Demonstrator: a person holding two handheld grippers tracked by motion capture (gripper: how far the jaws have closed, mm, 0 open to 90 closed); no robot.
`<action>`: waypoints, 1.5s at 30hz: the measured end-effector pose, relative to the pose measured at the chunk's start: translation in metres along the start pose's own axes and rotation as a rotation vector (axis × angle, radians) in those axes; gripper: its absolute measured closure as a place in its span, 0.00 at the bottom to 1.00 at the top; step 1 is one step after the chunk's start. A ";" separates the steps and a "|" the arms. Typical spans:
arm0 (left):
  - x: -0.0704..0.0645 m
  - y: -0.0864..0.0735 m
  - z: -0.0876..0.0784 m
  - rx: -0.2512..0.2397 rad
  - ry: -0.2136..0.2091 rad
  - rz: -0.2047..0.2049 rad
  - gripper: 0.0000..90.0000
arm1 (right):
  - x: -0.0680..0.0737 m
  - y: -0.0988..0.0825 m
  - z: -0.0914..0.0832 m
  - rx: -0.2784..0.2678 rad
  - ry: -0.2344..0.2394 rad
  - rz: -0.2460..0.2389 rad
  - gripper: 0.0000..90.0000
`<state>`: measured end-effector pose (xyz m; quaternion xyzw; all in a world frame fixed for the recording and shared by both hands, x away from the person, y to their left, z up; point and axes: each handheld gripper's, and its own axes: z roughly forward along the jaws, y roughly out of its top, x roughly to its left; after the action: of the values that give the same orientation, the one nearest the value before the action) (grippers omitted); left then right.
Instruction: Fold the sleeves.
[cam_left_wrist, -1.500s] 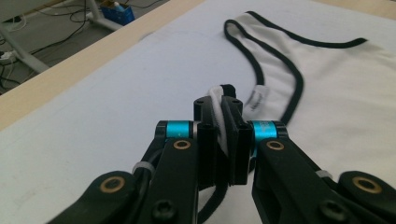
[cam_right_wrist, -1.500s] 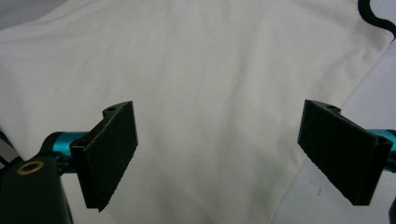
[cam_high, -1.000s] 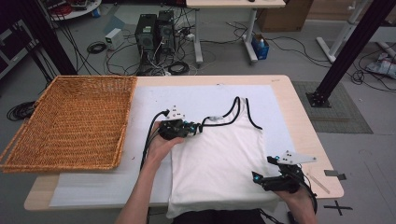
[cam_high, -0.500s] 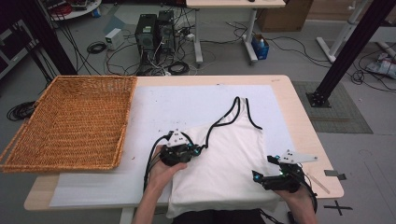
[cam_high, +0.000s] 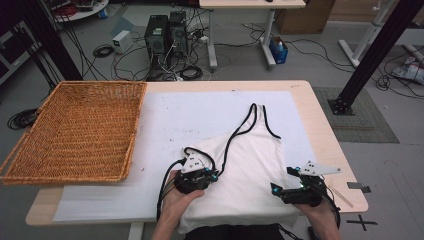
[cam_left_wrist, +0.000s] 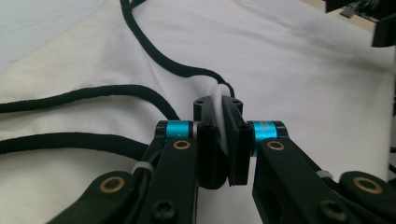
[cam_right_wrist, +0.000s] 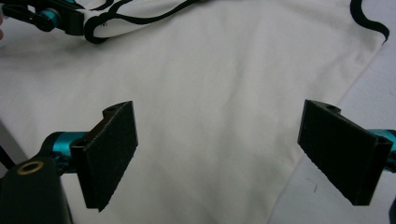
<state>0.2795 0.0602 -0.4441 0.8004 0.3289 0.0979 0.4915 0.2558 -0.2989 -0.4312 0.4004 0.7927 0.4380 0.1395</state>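
Fabric of the white black-trimmed tank top has folded nearer the person, dragged by the clamped left gripper; right gripper stays spread apart.

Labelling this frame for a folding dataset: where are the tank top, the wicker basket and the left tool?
tank top (cam_high: 250, 165), high view, middle of the white body.
wicker basket (cam_high: 75, 127), high view, woven floor.
left tool (cam_left_wrist: 223, 135), left gripper view, between its tips, shut on fabric.
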 end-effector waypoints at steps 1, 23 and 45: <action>-0.002 0.000 -0.001 0.002 0.002 0.002 0.94 | 0.000 0.000 0.000 0.001 0.001 0.000 0.13; -0.015 0.002 -0.024 -0.042 -0.009 0.020 0.48 | -0.009 0.018 0.006 0.003 0.001 -0.030 0.13; -0.009 0.006 -0.002 0.116 0.029 0.040 0.83 | -0.013 0.030 0.012 0.003 0.002 -0.048 0.13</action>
<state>0.2741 0.0536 -0.4366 0.8324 0.3250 0.1002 0.4375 0.2865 -0.2933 -0.4153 0.3811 0.8027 0.4340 0.1484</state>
